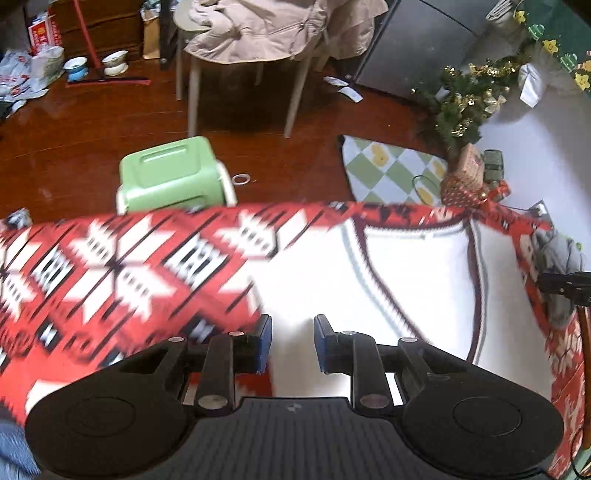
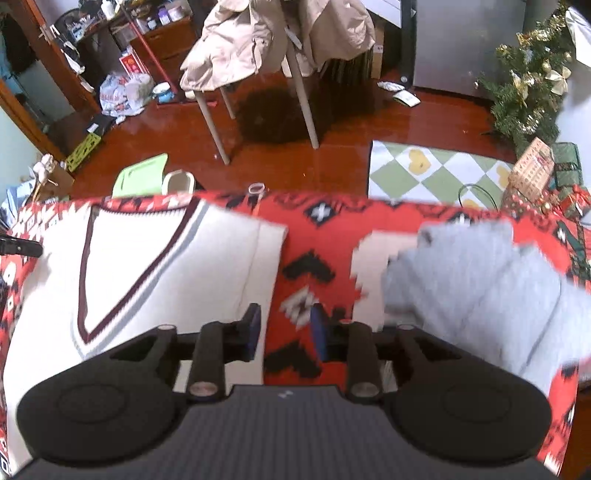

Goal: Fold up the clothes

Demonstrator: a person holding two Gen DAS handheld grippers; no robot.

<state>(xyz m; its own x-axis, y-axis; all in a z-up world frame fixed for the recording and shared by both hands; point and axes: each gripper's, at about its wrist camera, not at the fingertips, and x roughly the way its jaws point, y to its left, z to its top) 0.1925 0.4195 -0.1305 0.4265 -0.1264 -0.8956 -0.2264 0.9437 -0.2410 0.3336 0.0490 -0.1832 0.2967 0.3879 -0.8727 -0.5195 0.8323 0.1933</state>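
Note:
A white V-neck knit vest point(image 1: 406, 280) with maroon and grey trim lies flat on the red patterned tablecloth point(image 1: 110, 266). My left gripper point(image 1: 292, 341) hovers over the vest's left edge, open, with nothing between its blue pads. In the right wrist view the same vest point(image 2: 155, 266) lies to the left, and my right gripper point(image 2: 284, 332) stands open just past the vest's right edge, above the bare cloth point(image 2: 314, 240). A crumpled grey garment point(image 2: 472, 284) lies to the right of that gripper.
Beyond the table's far edge are a green stool point(image 1: 173, 173), a chair draped with beige coats point(image 1: 258, 33), a checkered mat point(image 1: 391, 170) and a small Christmas tree point(image 2: 528, 85) with wrapped boxes point(image 2: 532, 170). Clutter lines the far left floor.

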